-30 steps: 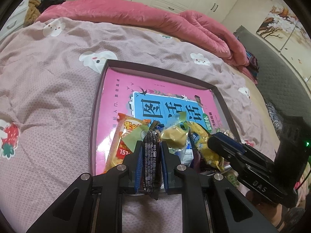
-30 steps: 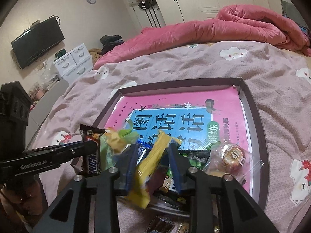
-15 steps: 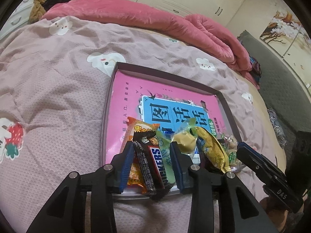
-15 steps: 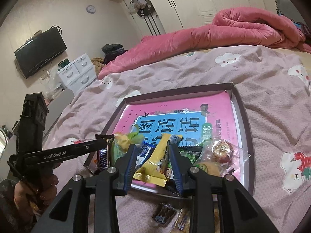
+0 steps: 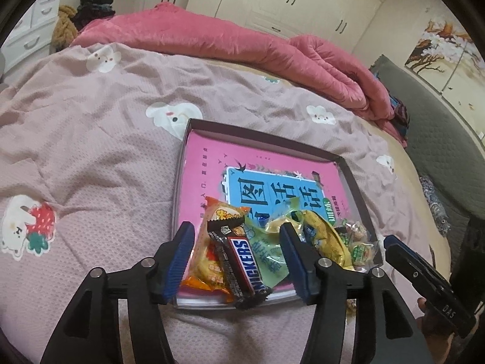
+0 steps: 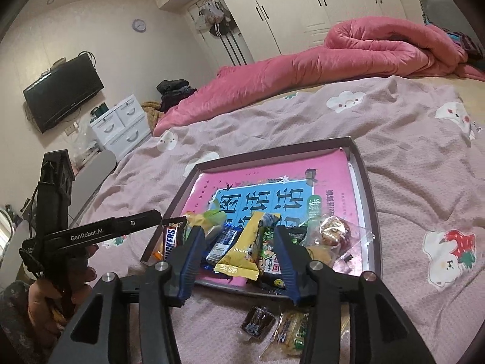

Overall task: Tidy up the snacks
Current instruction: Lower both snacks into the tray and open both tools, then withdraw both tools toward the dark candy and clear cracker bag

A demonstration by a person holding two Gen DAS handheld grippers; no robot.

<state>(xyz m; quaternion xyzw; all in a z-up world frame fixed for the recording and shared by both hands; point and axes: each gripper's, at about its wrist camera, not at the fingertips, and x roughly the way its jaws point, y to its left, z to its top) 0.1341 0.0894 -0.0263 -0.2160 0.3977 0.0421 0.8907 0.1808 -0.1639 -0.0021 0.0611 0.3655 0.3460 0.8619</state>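
A dark-rimmed tray (image 5: 260, 135) (image 6: 272, 154) with a pink book in it lies on the bedspread. Several snacks are heaped at its near end. My left gripper (image 5: 237, 230) hovers over that end and its jaws are opening. A Snickers bar (image 5: 242, 261) lies loose between them on an orange pack (image 5: 209, 261), clear of both pads. My right gripper (image 6: 239, 230) is also opening. A yellow pack (image 6: 242, 248) rests in the tray between its fingers, and neither pad presses on it. The Snickers bar (image 6: 170, 239) shows at the left of the heap.
Two loose snacks lie on the bedspread in front of the tray: a dark brown sweet (image 6: 257, 323) and a clear-wrapped pack (image 6: 291, 333). A rolled pink quilt (image 6: 348, 57) runs across the far side of the bed. A person's hand (image 6: 42, 297) holds the left gripper.
My left jaws have opened and let go of the Snickers bar, which has tipped flat onto the heap. My right jaws have widened off the yellow pack as that gripper drew back and up.
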